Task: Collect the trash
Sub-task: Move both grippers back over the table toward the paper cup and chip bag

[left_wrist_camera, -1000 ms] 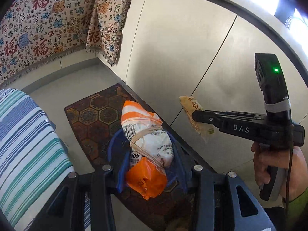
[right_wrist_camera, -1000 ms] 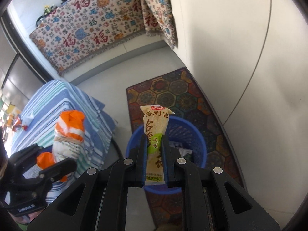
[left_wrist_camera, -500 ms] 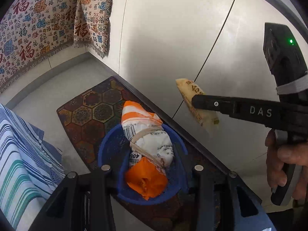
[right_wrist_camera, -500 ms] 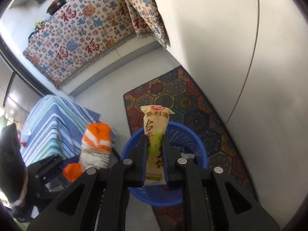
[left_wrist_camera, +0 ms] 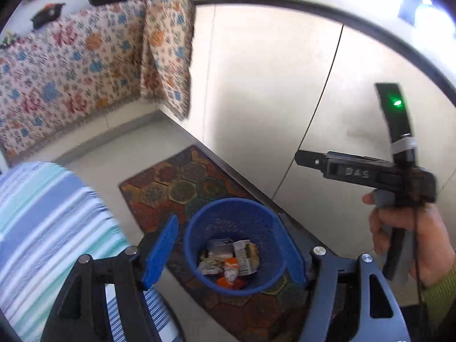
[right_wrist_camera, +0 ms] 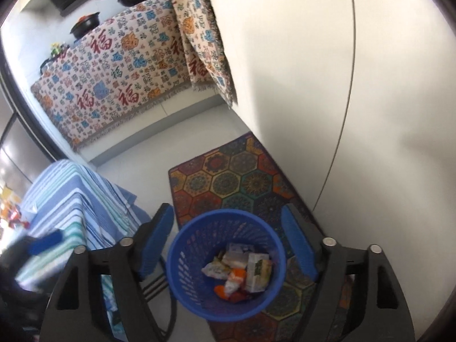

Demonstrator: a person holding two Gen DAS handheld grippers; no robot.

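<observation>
Striped blue and white cloth (left_wrist_camera: 42, 228) covers a table at the far left of both views. Next to it, on the pale floor, a patterned rug (right_wrist_camera: 228, 176) lies along the cabinet front (left_wrist_camera: 256, 99). The blue basket (right_wrist_camera: 196, 245) stands on the rug's near end. Wrappers and small cartons (right_wrist_camera: 245, 270) lie heaped at its bottom, an orange and white packet (left_wrist_camera: 231, 269) among them. The left gripper (left_wrist_camera: 228, 253) hangs above the basket with its blue pads spread wide on either side of the rim, holding nothing. The right gripper (right_wrist_camera: 228, 242) hangs over the same basket, its pads likewise wide apart and empty. At the right of the left wrist view, the person's right hand (left_wrist_camera: 407, 242) grips that tool's handle.
</observation>
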